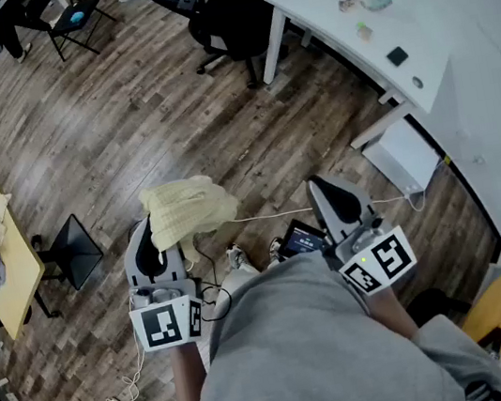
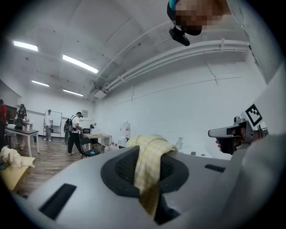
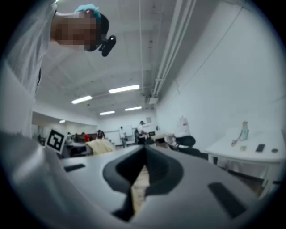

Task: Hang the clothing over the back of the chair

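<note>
We judge the task as barely begun. The clothing (image 1: 187, 210), a pale yellow waffle-weave piece, is off the floor and carried just left of centre in the head view, but it is not over any chair back yet. The left gripper (image 1: 164, 238) pinches it. In the left gripper view a strip of the cloth runs down into the seam between the two jaws, and the rest is heaped over their tips. The right gripper (image 1: 338, 197), right of centre, has its jaws pressed together on nothing; only a sliver of floor shows through the gap below them. The hanging itself is what remains. We cannot tell which chair is meant. A black office chair (image 1: 223, 9) stands at the top centre, a folding chair (image 1: 73, 20) at the upper left, and a low black seat (image 1: 74, 253) at the left edge, all well apart from the cloth. As for its lie, the clothing is bunched, so it points no clear way. From above the bundle is somewhat wider than deep, stretching left to right across the frame, while the pinched strip runs top to bottom.
</note>
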